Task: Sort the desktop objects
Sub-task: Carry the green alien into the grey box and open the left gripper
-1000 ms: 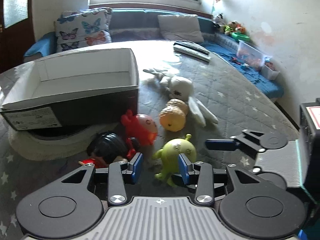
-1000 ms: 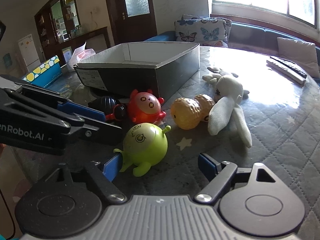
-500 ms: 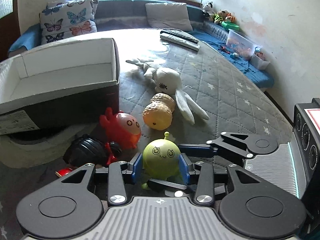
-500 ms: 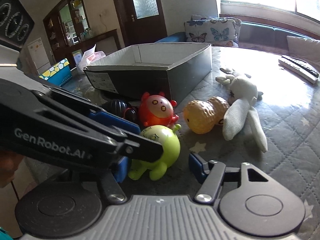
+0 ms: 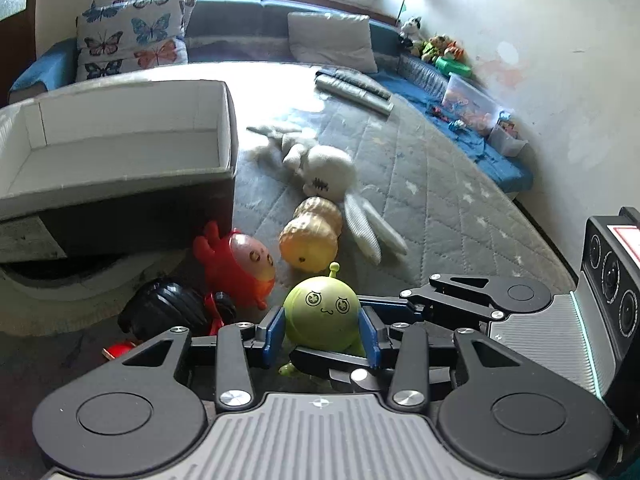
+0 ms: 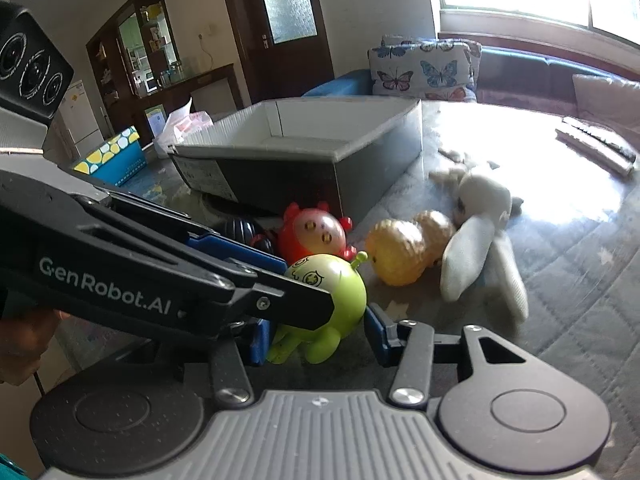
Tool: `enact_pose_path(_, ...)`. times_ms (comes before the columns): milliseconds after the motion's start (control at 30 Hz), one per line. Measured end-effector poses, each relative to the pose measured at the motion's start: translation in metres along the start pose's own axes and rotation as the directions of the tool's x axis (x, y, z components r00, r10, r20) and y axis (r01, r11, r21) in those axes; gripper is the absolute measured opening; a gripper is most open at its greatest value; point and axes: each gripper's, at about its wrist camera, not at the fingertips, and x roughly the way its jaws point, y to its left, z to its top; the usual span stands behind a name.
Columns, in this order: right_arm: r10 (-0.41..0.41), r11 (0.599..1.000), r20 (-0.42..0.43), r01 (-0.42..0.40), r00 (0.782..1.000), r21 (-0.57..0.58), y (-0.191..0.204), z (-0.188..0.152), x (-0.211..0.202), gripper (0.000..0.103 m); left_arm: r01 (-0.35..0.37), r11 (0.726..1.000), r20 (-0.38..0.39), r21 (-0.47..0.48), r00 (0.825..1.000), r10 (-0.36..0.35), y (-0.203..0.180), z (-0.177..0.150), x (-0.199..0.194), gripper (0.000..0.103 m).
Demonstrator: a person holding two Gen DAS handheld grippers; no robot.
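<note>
My left gripper (image 5: 322, 332) is shut on a round green alien toy (image 5: 320, 314), its blue pads pressed on both sides. In the right wrist view the same green toy (image 6: 332, 292) sits between the pads of my right gripper (image 6: 316, 340), which is open around it; the left gripper's arm crosses over it. Behind lie a red round toy (image 5: 240, 264), a yellow peanut toy (image 5: 310, 234), a white plush rabbit (image 5: 332, 176) and a black toy (image 5: 164, 312). An open cardboard box (image 5: 116, 152) stands at the left.
The toys lie on a grey quilted table top (image 5: 440, 184). Two remote controls (image 5: 352, 88) lie at the far side. A sofa with butterfly pillows (image 5: 132, 44) runs behind. A white round mat (image 5: 80, 292) lies under the box.
My left gripper moved onto the green toy and shut on it. The right gripper came in close around the same toy, its pads narrower than before.
</note>
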Motion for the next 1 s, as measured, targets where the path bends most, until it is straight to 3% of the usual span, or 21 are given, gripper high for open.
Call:
enact_pose_path(233,-0.019,0.995,0.075,0.026,0.997,-0.094,0.006,0.048,-0.013,0.048,-0.013,1.0,0.127,0.009,0.992,0.011,0.003,0.033,-0.027,0.043)
enact_pose_path(467,0.005,0.983,0.11,0.015,0.994,-0.184,0.005,0.112,0.014,0.048,-0.045,0.999,0.213,-0.024,0.976,0.049,0.035,0.08,-0.033,0.043)
enact_pose_path(733,0.026,0.977,0.018,-0.022,1.0,-0.211,-0.002,0.163,0.084,0.048,-0.015,0.991,0.179,-0.134,0.983,0.039,0.105,0.116,0.005,0.043)
enact_pose_path(1000,-0.014,0.968,-0.11,-0.014,0.994,-0.252,-0.009,0.171,0.147,0.048,0.054,0.963,0.109,-0.262,0.994,-0.026,0.16,0.128,0.049,0.043)
